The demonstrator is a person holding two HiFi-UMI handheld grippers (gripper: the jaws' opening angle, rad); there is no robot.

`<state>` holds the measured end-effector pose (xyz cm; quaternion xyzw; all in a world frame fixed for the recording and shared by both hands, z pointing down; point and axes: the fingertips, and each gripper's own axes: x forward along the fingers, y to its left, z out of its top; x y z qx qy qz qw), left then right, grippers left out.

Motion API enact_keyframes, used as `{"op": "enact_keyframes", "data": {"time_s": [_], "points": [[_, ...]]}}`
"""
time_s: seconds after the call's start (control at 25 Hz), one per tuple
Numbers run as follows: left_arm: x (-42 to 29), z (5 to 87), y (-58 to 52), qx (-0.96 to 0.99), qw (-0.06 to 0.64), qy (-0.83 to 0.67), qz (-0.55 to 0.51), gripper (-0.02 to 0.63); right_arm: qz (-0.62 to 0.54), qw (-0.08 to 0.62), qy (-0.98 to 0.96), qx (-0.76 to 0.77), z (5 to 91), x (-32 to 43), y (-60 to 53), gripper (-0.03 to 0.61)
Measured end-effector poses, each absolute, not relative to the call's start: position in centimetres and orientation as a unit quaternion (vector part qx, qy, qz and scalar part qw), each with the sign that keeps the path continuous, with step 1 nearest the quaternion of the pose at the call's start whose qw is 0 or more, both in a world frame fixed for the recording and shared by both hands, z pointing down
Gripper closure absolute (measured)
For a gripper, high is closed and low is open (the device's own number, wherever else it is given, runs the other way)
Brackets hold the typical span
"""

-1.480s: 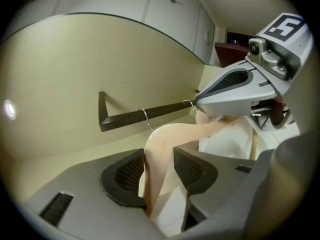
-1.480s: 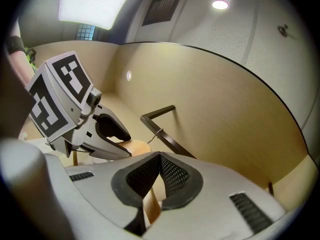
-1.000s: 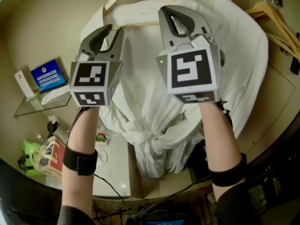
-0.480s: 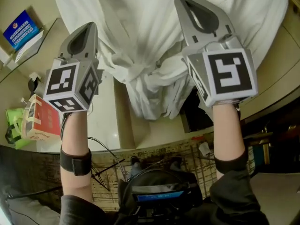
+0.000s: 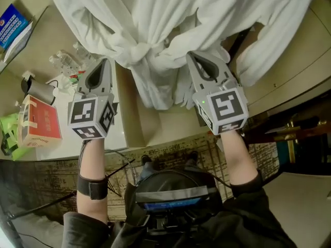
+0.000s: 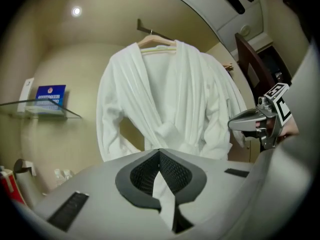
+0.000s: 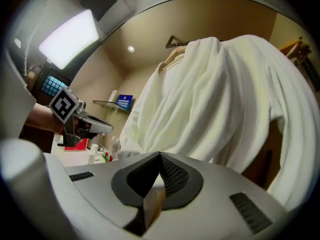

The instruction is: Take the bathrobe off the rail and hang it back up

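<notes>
The left gripper and the right gripper both have their jaws pressed tight together, and nothing is pinched in either one. They are held low, side by side, pointing at the bathrobe but not touching it. I think they are empty and apart from it because the robe does not need holding right now: it hangs by itself. It sits on a pale wooden hanger, and the hanger's hook goes up to the dark rail by the wall. So the robe is either waiting to be taken down or is already back up; I cannot tell which. The robe is white, thick and soft-looking. Its front is crossed over, its belt is tied in a knot at the middle, and its sleeves hang loose at the sides.
</notes>
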<state>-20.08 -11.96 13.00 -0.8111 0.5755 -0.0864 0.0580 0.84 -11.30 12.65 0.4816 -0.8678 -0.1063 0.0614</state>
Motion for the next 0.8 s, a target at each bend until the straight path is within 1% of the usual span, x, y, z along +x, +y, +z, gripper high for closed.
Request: {"op": "enact_keyframes", "data": {"time_s": [0.16, 0.44, 0.6, 0.8], "points": [[-19.6, 18.0, -10.2, -0.811, 0.026, 0.574, -0.11, 0.609, -0.037, 0.069, -0.871, 0.484, 18.4, 2.3, -10.8, 0.557], [-20.4, 24.8, -7.7, -0.798, -0.032, 0.59, -0.121, 0.609, 0.041, 0.113, -0.861, 0.494, 27.6, 4.3, -8.6, 0.557], [-21.5, 27.2, -6.9, -0.791, -0.054, 0.595, -0.133, 0.609, 0.072, 0.122, -0.857, 0.495, 30.8, 4.4, -8.0, 0.557], [-21.9, 29.7, -5.6, -0.787, -0.083, 0.595, -0.139, 0.609, 0.089, 0.129, -0.861, 0.485, 32.6, 3.8, -6.9, 0.557]]}}
